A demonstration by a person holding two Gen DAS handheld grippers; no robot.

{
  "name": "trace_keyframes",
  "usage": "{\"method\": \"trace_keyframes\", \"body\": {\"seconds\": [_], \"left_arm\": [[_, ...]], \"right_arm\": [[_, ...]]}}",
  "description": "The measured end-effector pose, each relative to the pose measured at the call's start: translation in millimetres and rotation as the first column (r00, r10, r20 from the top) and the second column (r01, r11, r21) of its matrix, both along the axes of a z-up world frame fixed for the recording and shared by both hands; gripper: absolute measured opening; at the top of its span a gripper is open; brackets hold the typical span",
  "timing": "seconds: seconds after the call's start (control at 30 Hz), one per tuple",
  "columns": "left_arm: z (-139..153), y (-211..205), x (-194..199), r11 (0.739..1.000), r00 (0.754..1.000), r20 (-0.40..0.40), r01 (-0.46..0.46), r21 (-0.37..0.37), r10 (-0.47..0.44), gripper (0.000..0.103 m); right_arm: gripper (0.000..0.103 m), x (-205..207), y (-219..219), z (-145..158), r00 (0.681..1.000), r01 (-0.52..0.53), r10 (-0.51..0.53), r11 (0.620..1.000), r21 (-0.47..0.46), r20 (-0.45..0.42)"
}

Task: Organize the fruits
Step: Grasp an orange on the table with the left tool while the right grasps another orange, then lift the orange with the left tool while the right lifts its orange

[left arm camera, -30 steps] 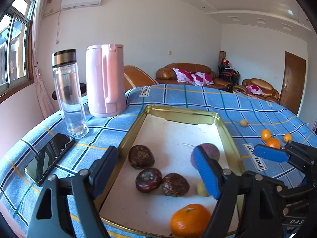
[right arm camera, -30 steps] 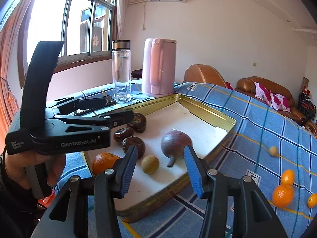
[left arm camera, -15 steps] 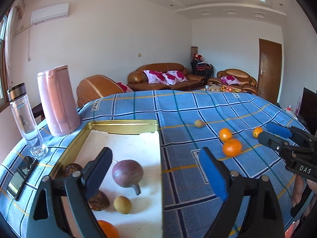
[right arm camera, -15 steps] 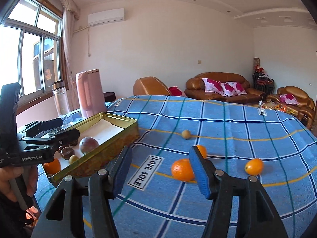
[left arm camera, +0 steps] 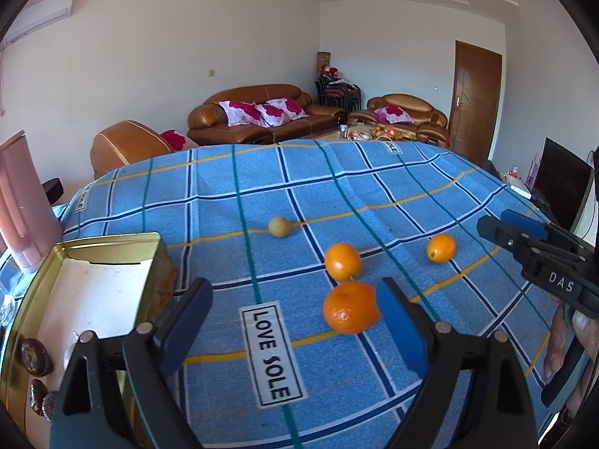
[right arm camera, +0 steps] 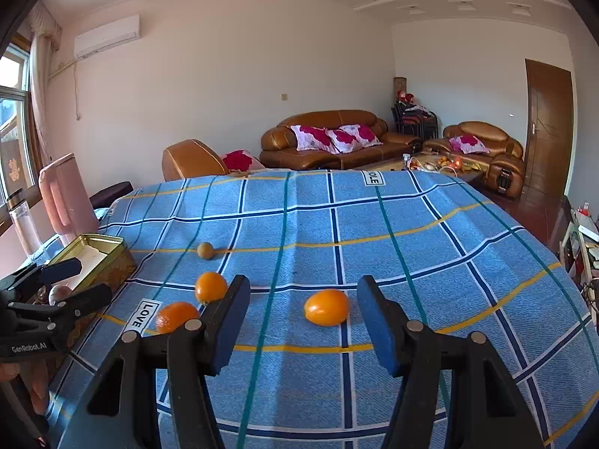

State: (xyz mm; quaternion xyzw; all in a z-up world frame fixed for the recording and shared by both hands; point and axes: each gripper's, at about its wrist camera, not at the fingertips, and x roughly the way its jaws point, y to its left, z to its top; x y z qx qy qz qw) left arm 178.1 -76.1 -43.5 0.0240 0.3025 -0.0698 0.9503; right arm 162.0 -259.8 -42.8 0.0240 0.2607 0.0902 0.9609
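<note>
Three oranges and a small tan fruit (left arm camera: 279, 226) lie on the blue checked cloth. My left gripper (left arm camera: 295, 323) is open and empty, its right pad close beside the biggest orange (left arm camera: 351, 307); a second orange (left arm camera: 343, 261) sits just beyond. My right gripper (right arm camera: 303, 323) is open and empty, with the third orange (right arm camera: 326, 307) just ahead, between its fingers. The gold tray (left arm camera: 108, 249) at the left holds several dark fruits (left arm camera: 35, 352). The right gripper also shows at the right in the left wrist view (left arm camera: 539, 250).
A pink kettle (right arm camera: 67, 194) and a clear bottle (right arm camera: 23, 220) stand behind the tray at the table's far left. A "LOVE SOLE" label (left arm camera: 271, 353) is on the cloth. Sofas and a door lie beyond the table.
Both grippers have swung right, away from the tray, and moved closer to the loose oranges on the cloth. Both stay open and empty.
</note>
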Motion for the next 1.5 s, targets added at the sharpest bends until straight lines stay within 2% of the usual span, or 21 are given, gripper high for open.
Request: {"method": "trace_keyframes", "body": {"seconds": [0.27, 0.37, 0.43, 0.5, 0.6, 0.7, 0.73, 0.77, 0.9, 1.07, 1.5], "left_arm": [[-34, -34, 37, 0.997, 0.989, -0.125, 0.075, 0.01, -0.073, 0.088], [-40, -33, 44, 0.994, 0.979, -0.177, 0.102, -0.025, -0.105, 0.081], [-43, -32, 47, 0.993, 0.972, -0.202, 0.112, -0.043, -0.118, 0.081], [-47, -32, 50, 0.992, 0.966, -0.224, 0.118, -0.053, -0.127, 0.075], [-51, -31, 54, 0.989, 0.957, -0.253, 0.126, -0.071, -0.14, 0.061], [-53, -29, 56, 0.988, 0.951, -0.272, 0.125, -0.09, -0.145, 0.056], [-53, -29, 56, 0.986, 0.951, -0.269, 0.132, -0.097, -0.154, 0.05], [-53, -29, 55, 0.986, 0.951, -0.267, 0.133, -0.099, -0.155, 0.05], [-52, -18, 56, 0.983, 0.953, -0.265, 0.11, -0.15, -0.147, 0.05], [-51, -7, 56, 0.978, 0.958, -0.255, 0.079, -0.195, -0.128, 0.05], [-28, -4, 34, 0.986, 0.993, -0.091, 0.061, -0.154, -0.075, 0.05]], "right_arm": [[0.061, 41, -5, -23, 0.989, 0.031, -0.036, 0.999, -0.032, -0.145], [0.061, 53, 0, -34, 0.982, 0.016, -0.022, 0.999, -0.033, -0.189], [0.061, 59, 5, -40, 0.977, 0.013, -0.024, 0.999, -0.051, -0.21], [0.06, 67, 9, -47, 0.969, 0.009, -0.022, 0.999, -0.052, -0.245], [0.058, 72, 12, -48, 0.967, 0.024, -0.041, 0.997, -0.07, -0.25], [0.048, 80, 12, -55, 0.952, 0.015, -0.036, 0.997, -0.07, -0.306], [0.045, 82, 10, -58, 0.945, 0.014, -0.033, 0.998, -0.059, -0.324], [0.045, 83, 8, -59, 0.943, 0.011, -0.025, 0.999, -0.043, -0.333], [0.045, 81, 5, -57, 0.946, -0.003, -0.002, 1.0, -0.015, -0.323], [0.045, 70, 11, -47, 0.967, -0.033, 0.027, 0.999, -0.021, -0.254], [0.045, 44, 34, -28, 0.985, -0.138, 0.131, 0.989, -0.06, -0.108]]}}
